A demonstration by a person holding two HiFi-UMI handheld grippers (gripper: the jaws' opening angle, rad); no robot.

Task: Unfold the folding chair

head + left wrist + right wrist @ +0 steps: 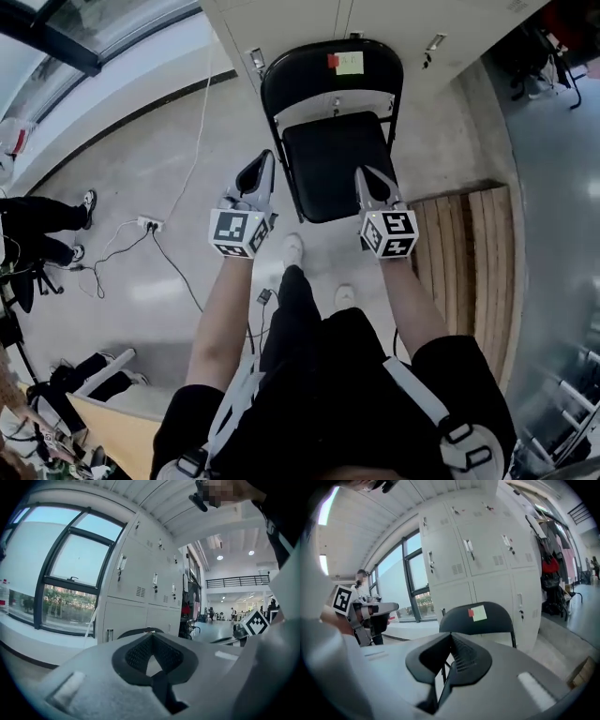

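- Black metal folding chair (328, 169) stands opened out on the pale grey floor (169, 150). The seat is down and flat, and the curved backrest (319, 75) sits close to the row of light grey metal lockers (309, 19).
- 2 paper notes on the backrest, 1 red and 1 pale yellow (349, 63). They also show in the right gripper view (478, 613).
- Left gripper (261, 169): jaws fully together, nothing between them. In the left gripper view (151, 637) the ribbed pads meet at the tip, and only the chair's top edge (140, 631) and the lockers (136, 592) show beyond.
- Right gripper (367, 178): jaws also pressed together and empty. In the right gripper view (451, 637) the chair back (492, 623) stands well beyond the tips.
- From the head view the 2 grippers flank the seat's front corners, left at the left edge and right at the right edge. Both point toward the lockers and are held up off the chair.
- Marker cubes ride behind the jaws, left (239, 232) and right (389, 232).
- The person's white shoes (293, 248) are just in front of the seat.
- Slatted wooden panel (473, 253) lies right of the chair.
- White power strip (148, 223) with cable lies on the floor to the left.
- Large dark-framed window (56, 573) is left of the lockers.
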